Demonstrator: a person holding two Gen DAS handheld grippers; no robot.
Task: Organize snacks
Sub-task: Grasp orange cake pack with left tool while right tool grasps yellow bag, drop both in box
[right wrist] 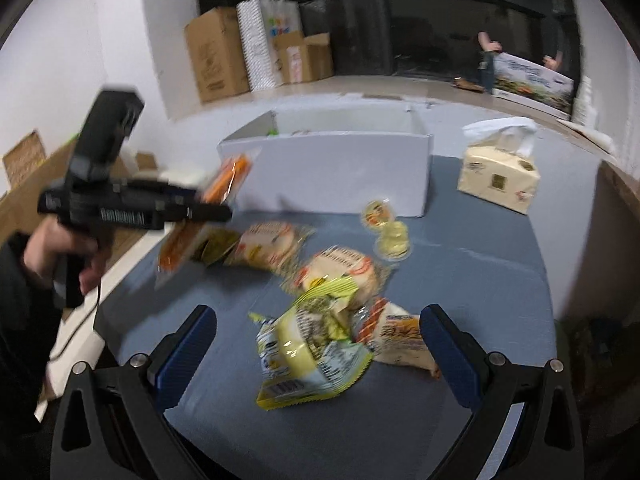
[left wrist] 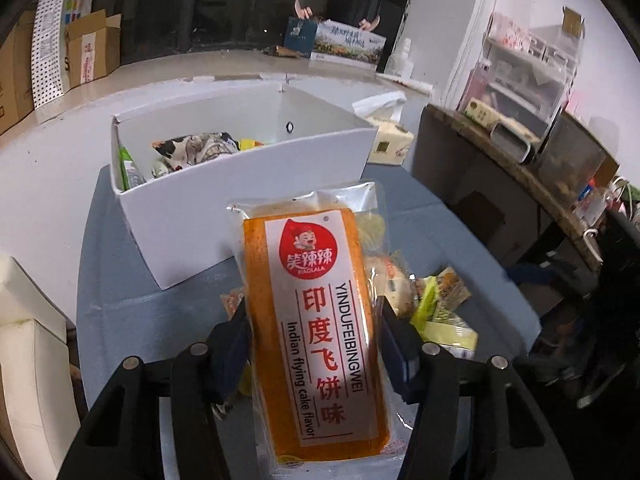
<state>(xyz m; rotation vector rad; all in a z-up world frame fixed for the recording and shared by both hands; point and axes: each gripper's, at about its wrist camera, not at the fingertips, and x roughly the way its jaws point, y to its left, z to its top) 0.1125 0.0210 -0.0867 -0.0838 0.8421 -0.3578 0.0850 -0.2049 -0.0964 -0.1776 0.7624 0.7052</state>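
Now my left gripper (left wrist: 316, 344) clamps the long orange flat-cake snack packet (left wrist: 316, 320).
Its jaws press the packet's sides, lifted before the white cardboard box (left wrist: 248, 184); my right gripper (right wrist: 318, 344) hangs wide open over yellow crinkled wrappers (right wrist: 308, 344) on the blue-grey worktop (right wrist: 480, 264).

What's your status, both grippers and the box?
Left gripper shut on orange pack, lifted. Right gripper open above yellow packet. Box ahead, partly filled, path clear.
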